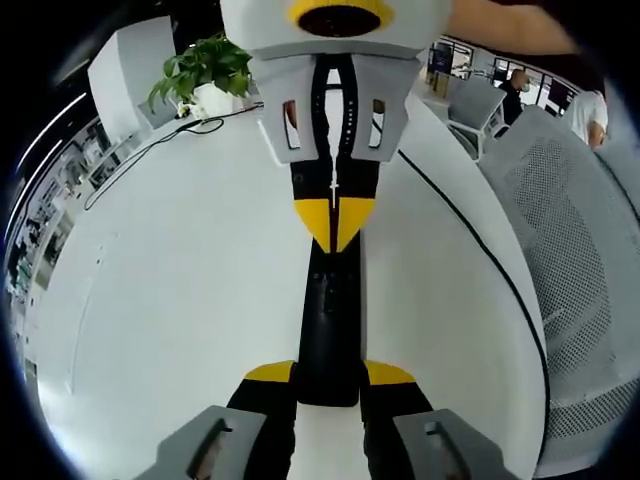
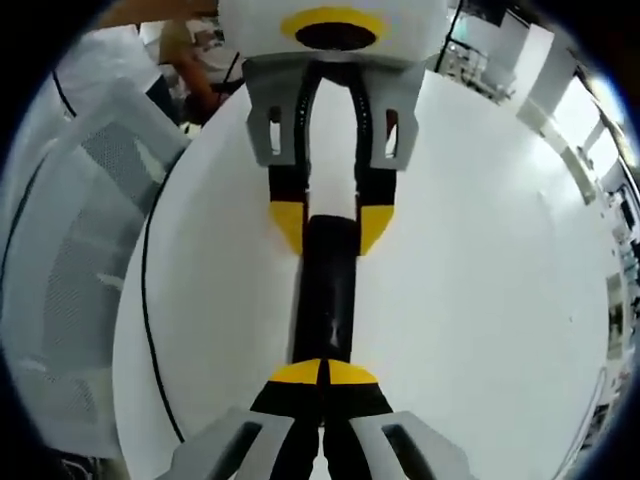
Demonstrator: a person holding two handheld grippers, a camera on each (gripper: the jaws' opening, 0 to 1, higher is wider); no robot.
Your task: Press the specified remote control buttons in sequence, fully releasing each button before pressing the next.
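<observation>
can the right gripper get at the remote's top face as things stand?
Likely yes. The right gripper, jaws shut, points onto the remote with nothing between; the left gripper clamps one end, leaving the middle bare.

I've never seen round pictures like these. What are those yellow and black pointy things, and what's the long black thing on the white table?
A person holds two grabbing tools, one in each hand. Each tool has a camera looking along its claw, so each picture is one tool's view. The left claw grips one end of the black remote control, which lies on the white table. The right claw is shut, with its yellow tips on the remote. A potted plant stands on the table's far side.
</observation>
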